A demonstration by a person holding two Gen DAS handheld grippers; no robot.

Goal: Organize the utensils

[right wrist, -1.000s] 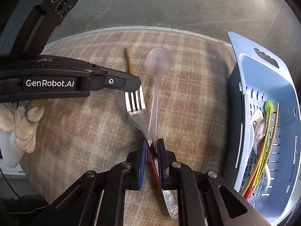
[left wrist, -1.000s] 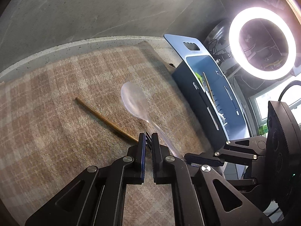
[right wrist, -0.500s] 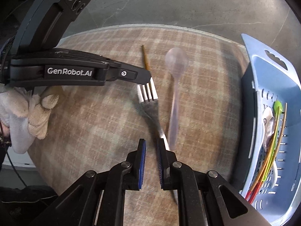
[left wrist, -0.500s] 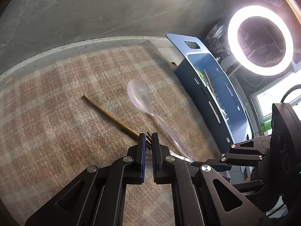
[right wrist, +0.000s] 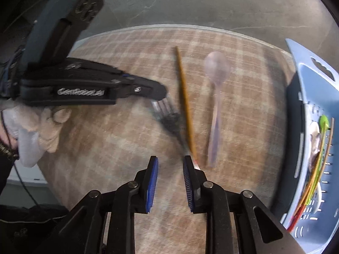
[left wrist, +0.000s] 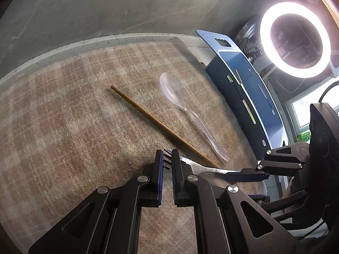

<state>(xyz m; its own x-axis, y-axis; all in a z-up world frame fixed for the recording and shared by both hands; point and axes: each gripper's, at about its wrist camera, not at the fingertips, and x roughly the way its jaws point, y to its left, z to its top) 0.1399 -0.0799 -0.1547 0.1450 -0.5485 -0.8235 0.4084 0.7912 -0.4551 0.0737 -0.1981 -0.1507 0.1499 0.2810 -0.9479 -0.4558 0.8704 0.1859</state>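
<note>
My left gripper (left wrist: 167,158) is shut on the tines of a metal fork (left wrist: 211,168) and holds it just above the plaid cloth. The fork's handle runs right to a finger (left wrist: 245,174) of the right gripper. In the right wrist view the blurred fork (right wrist: 167,116) hangs from the left gripper (right wrist: 162,97). My right gripper (right wrist: 169,165) has its jaws opening, with the handle's end at the right pad and no grip on it. A wooden chopstick (left wrist: 156,122) (right wrist: 184,105) and a clear plastic spoon (left wrist: 175,93) (right wrist: 216,97) lie on the cloth.
A blue slotted basket (right wrist: 313,105) (left wrist: 243,89) at the cloth's right edge holds several spoons and coloured chopsticks. A gloved hand (right wrist: 31,131) carries the left gripper. The plaid cloth (left wrist: 63,127) covers a round table. A ring light (left wrist: 295,40) glares behind the basket.
My right gripper has let go of the fork's handle and widened. The left gripper has drawn the fork leftwards by its tines, away from the clear spoon, which stays on the cloth.
</note>
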